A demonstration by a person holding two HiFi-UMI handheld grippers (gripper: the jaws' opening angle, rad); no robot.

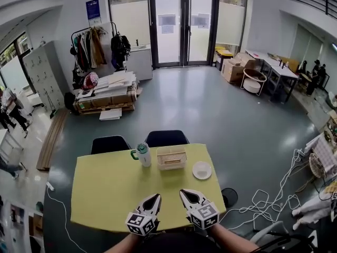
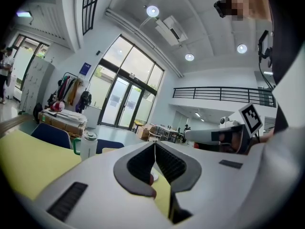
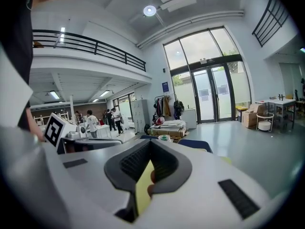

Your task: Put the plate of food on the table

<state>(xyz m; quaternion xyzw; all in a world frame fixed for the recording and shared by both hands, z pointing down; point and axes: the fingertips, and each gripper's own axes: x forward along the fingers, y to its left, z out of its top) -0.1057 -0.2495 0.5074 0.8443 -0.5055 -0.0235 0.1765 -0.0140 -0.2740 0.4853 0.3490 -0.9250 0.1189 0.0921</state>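
Plate [image 1: 201,170] on table [image 1: 105,188], beyond right tool [image 1: 190,196]

Open-plan office hall with a mezzanine [image 3: 90,44].
Glass doors [image 1: 181,25] at twelve o'clock, coat rack [image 1: 95,49] and lockers [image 1: 45,75] at ten, desks [image 1: 274,70] and boxes [image 1: 234,70] at two.

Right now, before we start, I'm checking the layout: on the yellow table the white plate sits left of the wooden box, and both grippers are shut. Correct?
No: the head view shows the white plate right of the wooden box on the yellow table. The left gripper and right gripper are shut.
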